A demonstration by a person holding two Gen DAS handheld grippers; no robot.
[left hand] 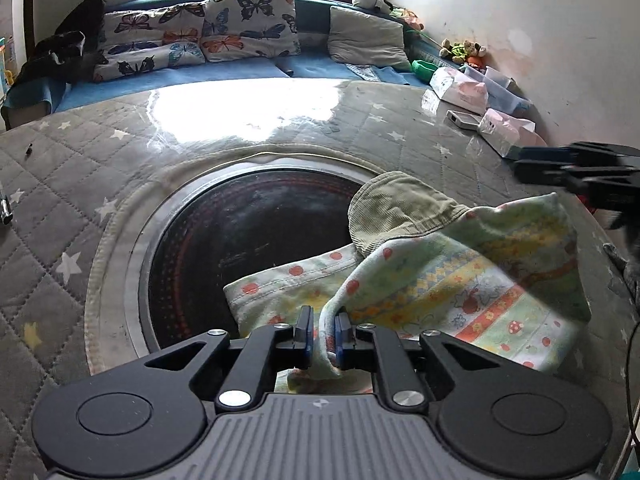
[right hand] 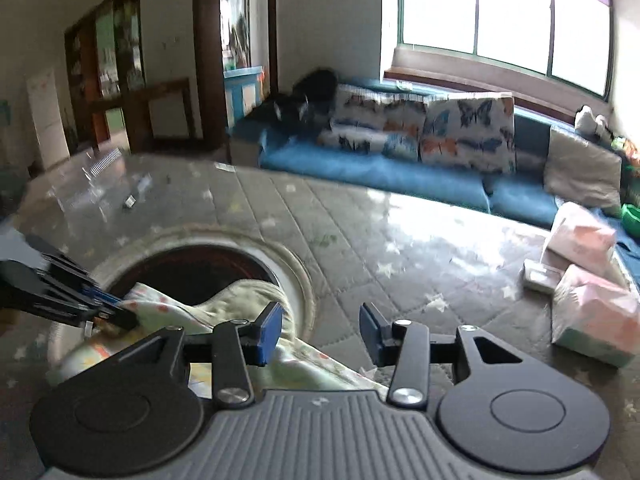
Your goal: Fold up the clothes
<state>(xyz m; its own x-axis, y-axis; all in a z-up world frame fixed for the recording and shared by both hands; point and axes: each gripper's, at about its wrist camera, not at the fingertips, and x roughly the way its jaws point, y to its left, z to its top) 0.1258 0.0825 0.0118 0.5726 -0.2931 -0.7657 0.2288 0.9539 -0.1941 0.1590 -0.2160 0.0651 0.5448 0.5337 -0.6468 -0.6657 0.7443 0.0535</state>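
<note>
The left gripper (left hand: 323, 330) has its jaws nearly closed on a bunched fold of the patterned garment (left hand: 460, 280), which runs up between the blue pads. The cloth is pale green with strawberries, mushrooms and orange bands, and it drapes to the right over the table (left hand: 72, 208); an olive corduroy piece (left hand: 400, 208) pokes out from under its far edge. Part of the garment lies over the round dark inset (left hand: 248, 240) sunk in the middle of the table, ringed by a metal rim and the padded edge of the grey star-print quilted cover.

The right gripper (right hand: 320, 330) has its jaws wide apart and holds nothing; the garment passes just below and beside its left pad. In the left wrist view it shows as a dark blur at the right edge, just above the garment's far corner.

Farther right on the table sit pink tissue packs (right hand: 592, 312) and a small flat box (right hand: 540, 276), near the wall. Beyond the table runs a blue sofa (right hand: 380, 172) with butterfly cushions (left hand: 240, 24), a grey cushion (left hand: 368, 36), dark clothing (left hand: 64, 56) heaped at its left end and soft toys (left hand: 464, 50) at its right. A bright window (right hand: 508, 12) stands behind.
</note>
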